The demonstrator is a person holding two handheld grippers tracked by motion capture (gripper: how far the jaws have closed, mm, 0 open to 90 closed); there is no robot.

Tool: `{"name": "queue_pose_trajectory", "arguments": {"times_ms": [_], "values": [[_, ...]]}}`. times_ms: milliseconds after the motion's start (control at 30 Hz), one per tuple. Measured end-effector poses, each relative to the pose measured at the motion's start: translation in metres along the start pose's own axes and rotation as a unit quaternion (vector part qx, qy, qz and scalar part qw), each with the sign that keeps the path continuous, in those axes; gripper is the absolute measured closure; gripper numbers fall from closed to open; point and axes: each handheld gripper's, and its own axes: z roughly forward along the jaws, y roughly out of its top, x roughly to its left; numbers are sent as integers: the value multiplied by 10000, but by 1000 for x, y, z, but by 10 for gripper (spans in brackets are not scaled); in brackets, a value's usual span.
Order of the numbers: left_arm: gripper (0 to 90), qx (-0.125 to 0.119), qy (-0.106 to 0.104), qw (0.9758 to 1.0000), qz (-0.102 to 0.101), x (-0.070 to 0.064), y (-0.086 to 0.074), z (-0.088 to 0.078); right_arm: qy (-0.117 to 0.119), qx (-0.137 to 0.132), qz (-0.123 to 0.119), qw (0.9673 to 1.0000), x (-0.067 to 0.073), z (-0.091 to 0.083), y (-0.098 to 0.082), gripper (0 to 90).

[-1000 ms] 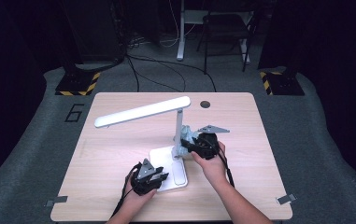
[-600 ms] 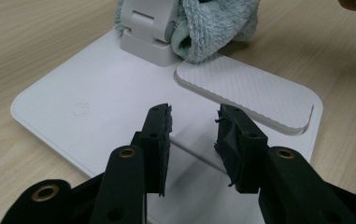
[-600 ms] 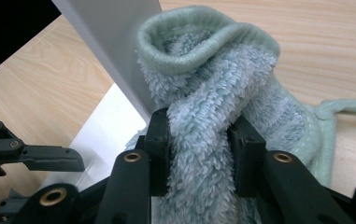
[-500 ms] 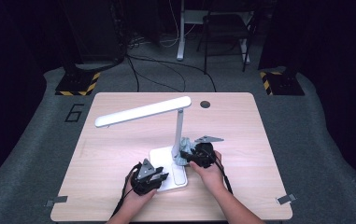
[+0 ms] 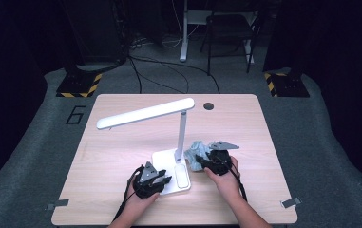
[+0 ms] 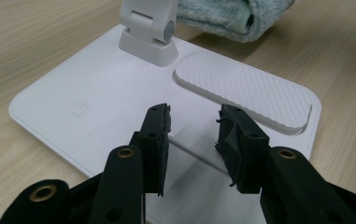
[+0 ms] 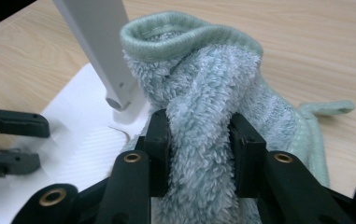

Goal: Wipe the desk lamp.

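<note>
Tongs in the right hand [image 5: 201, 161], jaws clamped on a bunched pale-green cloth [image 7: 203, 121]; in the right gripper view the two black jaws squeeze the fleece between them, and a rolled hem stands up beyond the tips. The cloth lies just to the right of the lamp's upright post [image 5: 182, 135], touching or nearly touching its foot, with a loose tail spread on the table [image 5: 245, 123] to the right. The post rises from the far end of the white lamp base [image 5: 166, 159], so the surface likely to be wiped lies left of and slightly nearer than the cloth. The long lamp head [image 5: 145, 114] runs leftward from the top of the post, high above the base and well clear of both hands.

Tongs in the left hand [image 5: 162, 180] rest on the near left part of the base; the jaws stand at their narrowest, a gap between the tips, nothing between them, and they appear to press down to steady the lamp. The ribbed pad [image 6: 243, 91] of the base lies just beyond them. The right hand is the nearer to the post.
</note>
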Motion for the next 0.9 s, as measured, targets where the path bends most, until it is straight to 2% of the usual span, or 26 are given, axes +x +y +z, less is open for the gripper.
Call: {"name": "queue_pose_trajectory", "arguments": {"times_ms": [100,267,400,533,567,667,700,733,767,900], "values": [[618,-4,-15,10000,-28,0,0,0,-235,-109,-88,9996,-8,-16,-6,652],[608,-6,-21,10000,-22,0,0,0,-394,-211,134,9989,-28,-42,-19,650],[608,5,-24,10000,16,0,0,0,-656,-208,187,9975,-41,-51,-30,648],[585,-1,-44,10000,13,0,0,0,-750,-20,249,9969,-46,-45,-37,637],[583,-8,-50,10000,-18,-1,0,1,-819,43,140,9965,-47,-42,-38,634],[577,-9,-62,10000,-1,-1,0,1,-895,136,40,9959,-45,-36,-41,621],[570,-15,-105,9999,-98,-2,0,1,-924,189,57,9955,-44,-34,-42,614],[566,-7,-109,9999,-79,-2,0,1,-909,216,11,9956,-46,-32,-43,606],[562,-10,-118,9999,-83,-2,0,1,-885,339,131,9954,-45,-29,-45,597],[548,0,-121,9999,-61,-2,0,1,-863,339,11,9957,-45,-24,-47,545]]}}
